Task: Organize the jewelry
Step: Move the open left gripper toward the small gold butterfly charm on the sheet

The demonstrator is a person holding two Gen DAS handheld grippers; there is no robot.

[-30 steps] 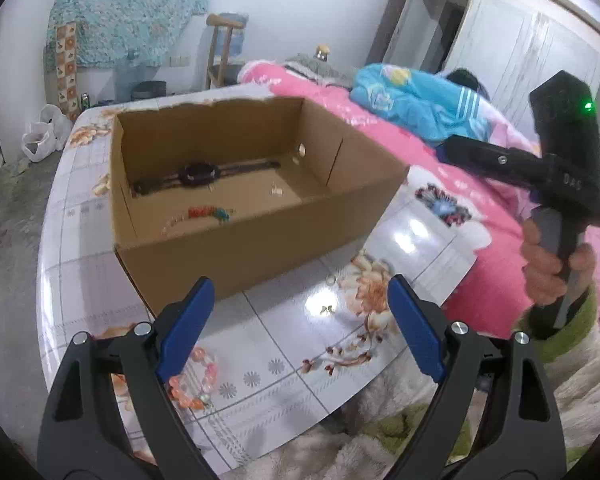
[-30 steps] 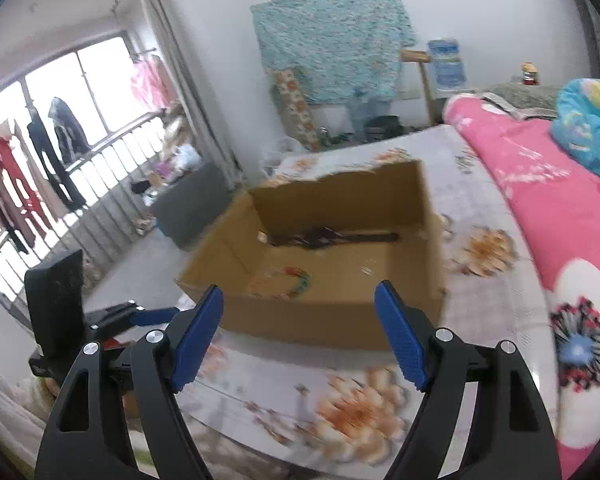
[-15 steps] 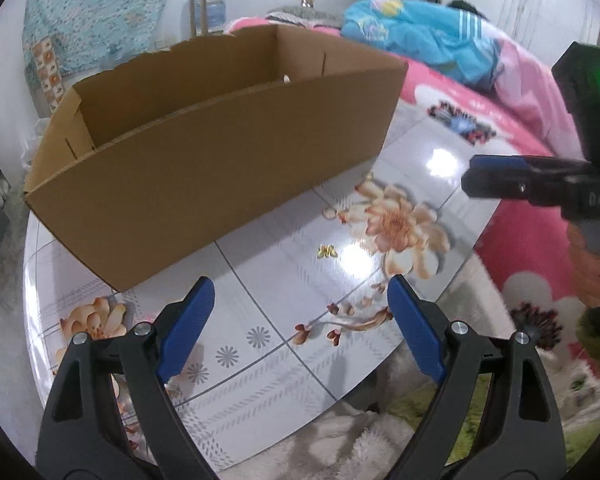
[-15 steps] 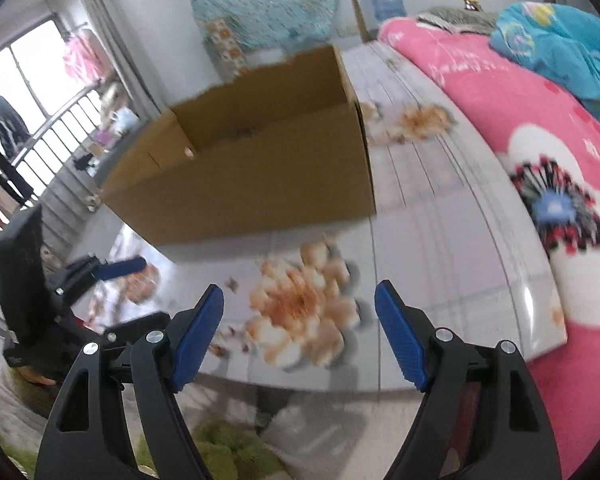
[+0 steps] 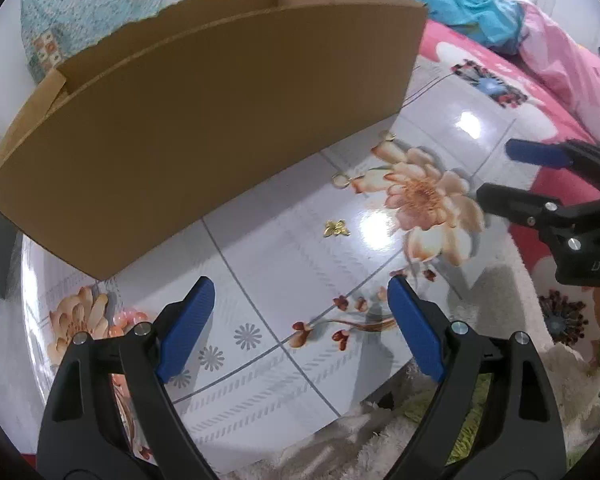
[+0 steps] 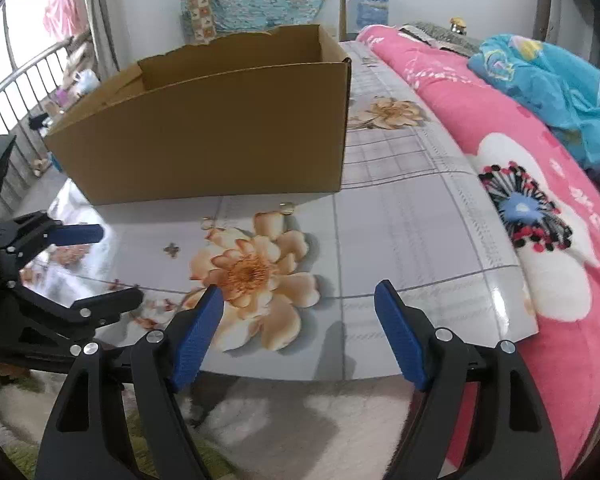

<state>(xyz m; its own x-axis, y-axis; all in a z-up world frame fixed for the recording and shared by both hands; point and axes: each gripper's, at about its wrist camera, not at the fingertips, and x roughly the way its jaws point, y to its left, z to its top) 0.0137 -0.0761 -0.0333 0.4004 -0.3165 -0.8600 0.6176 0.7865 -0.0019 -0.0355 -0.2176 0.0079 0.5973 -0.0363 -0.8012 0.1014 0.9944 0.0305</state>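
Step in hand: approach to loose jewelry on the table [image 5: 284,256]. Left claw [image 5: 300,328] spread wide, empty. Right claw [image 6: 298,336] spread wide, empty, bottom centre of its view. Gold butterfly charm [image 5: 337,228] lies mid-frame, apart from the cardboard box [image 5: 204,120] upper left. Small ring [image 5: 340,179] just beside box. Next: lower left claw over charm, pinch, carry into box.

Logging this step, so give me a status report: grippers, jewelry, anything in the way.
Left gripper and right gripper open, empty, above the table. Gold butterfly piece and two rings loose beside the cardboard box. Nothing in the way.
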